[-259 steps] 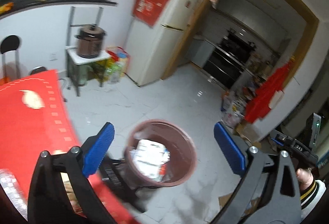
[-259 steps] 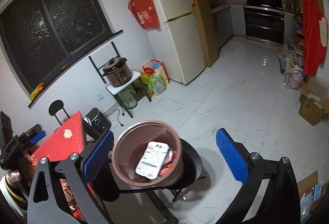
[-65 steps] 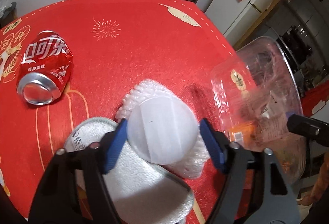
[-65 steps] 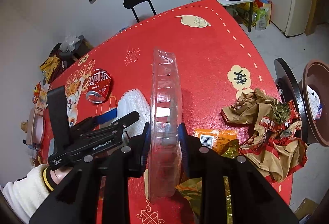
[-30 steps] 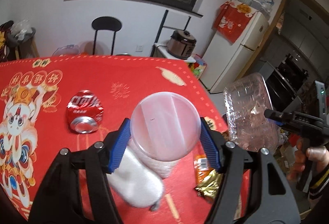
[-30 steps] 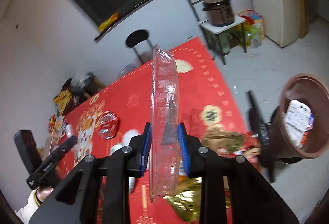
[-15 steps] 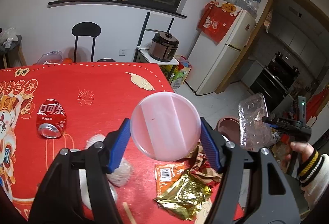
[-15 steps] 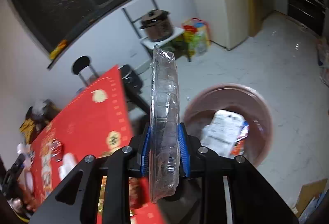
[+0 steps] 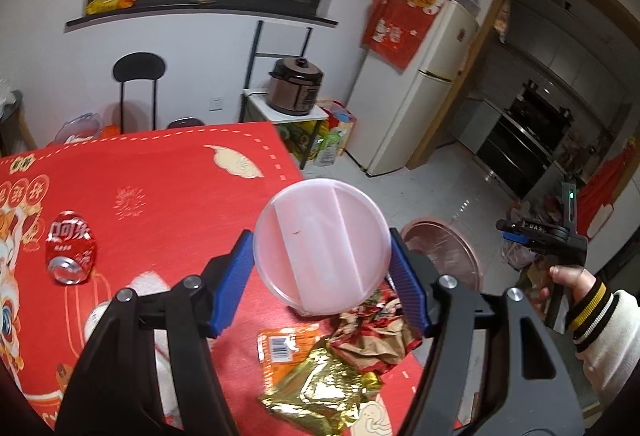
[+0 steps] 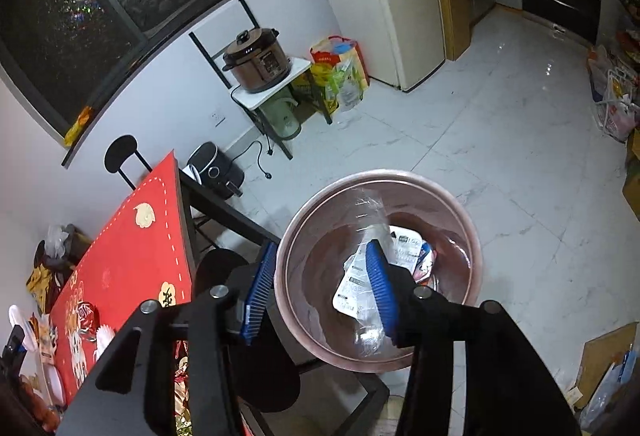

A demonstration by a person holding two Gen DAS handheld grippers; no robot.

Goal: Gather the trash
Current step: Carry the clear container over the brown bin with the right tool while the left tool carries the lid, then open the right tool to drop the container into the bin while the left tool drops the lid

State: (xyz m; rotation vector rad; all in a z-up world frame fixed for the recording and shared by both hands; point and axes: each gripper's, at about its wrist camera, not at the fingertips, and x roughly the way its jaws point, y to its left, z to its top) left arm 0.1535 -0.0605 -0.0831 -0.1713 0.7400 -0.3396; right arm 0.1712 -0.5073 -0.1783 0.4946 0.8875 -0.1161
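On my left, my left gripper (image 9: pixel 322 278) clamps a round translucent plastic lid (image 9: pixel 322 246) between its blue pads (image 9: pixel 234 278), one pad pressing each edge, the lid's flat face turned toward the camera. I hold it tilted downward above the red tablecloth (image 9: pixel 160 176). Below it lie a crushed red soda can (image 9: pixel 71 252) well off to the left, white foam netting (image 9: pixel 148 282) just beside the left finger, and a heap of orange, gold and brown wrappers (image 9: pixel 332 364) near the table's edge.

Further right, beyond the table, the brown trash bin (image 9: pixel 442 256) stands on the white tiled floor, and my right hand (image 9: pixel 568 286), cuffed in a striped sleeve, grips its tool just beside the bin.

From my right gripper (image 10: pixel 320 290), pointed steeply down over the bin (image 10: pixel 380 268), the jaws have just been opening and now stand parted. The clear plastic tray (image 10: pixel 366 316) is blurred, inside the bin's rim, lying along the right pad (image 10: pixel 382 292); I cannot tell whether it still touches it. The left pad hangs outside the rim. A white printed packet (image 10: pixel 354 288) lies at the bin's bottom.
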